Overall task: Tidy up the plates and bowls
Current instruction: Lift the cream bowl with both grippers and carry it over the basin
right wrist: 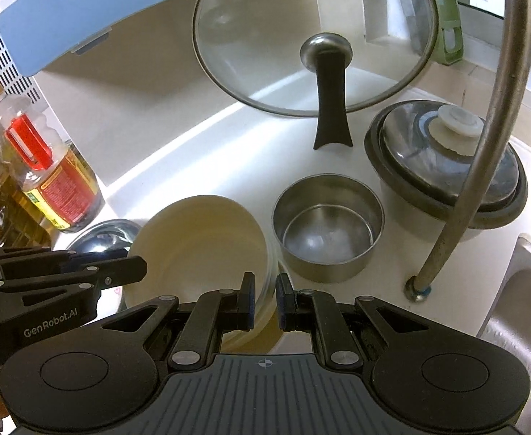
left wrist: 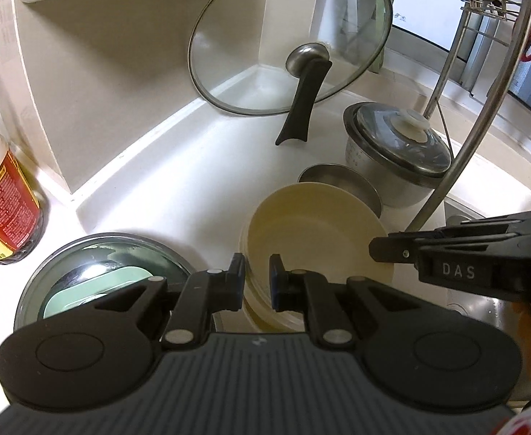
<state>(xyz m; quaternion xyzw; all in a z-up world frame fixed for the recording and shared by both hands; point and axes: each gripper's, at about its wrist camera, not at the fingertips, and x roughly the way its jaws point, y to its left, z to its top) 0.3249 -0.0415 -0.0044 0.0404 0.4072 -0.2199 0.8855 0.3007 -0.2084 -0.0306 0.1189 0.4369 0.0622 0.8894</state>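
A stack of cream bowls (left wrist: 312, 232) stands on the white counter; it also shows in the right wrist view (right wrist: 200, 243). My left gripper (left wrist: 257, 282) is shut on the stack's left rim, jaws on either side of the wall. My right gripper (right wrist: 265, 302) is shut on the stack's right rim; it shows in the left wrist view (left wrist: 385, 252) at the bowl's right edge. A small steel bowl (right wrist: 327, 224) stands just right of the stack. A steel basin (left wrist: 95, 275) with a pale green dish (left wrist: 95, 291) in it lies left of the stack.
A glass pan lid (left wrist: 287, 36) leans in the back corner. A lidded steel pot (right wrist: 443, 166) stands at the right, behind the curved faucet pipe (right wrist: 483, 166). The sink (right wrist: 526, 308) is far right. Oil bottles (right wrist: 55, 181) stand at the left.
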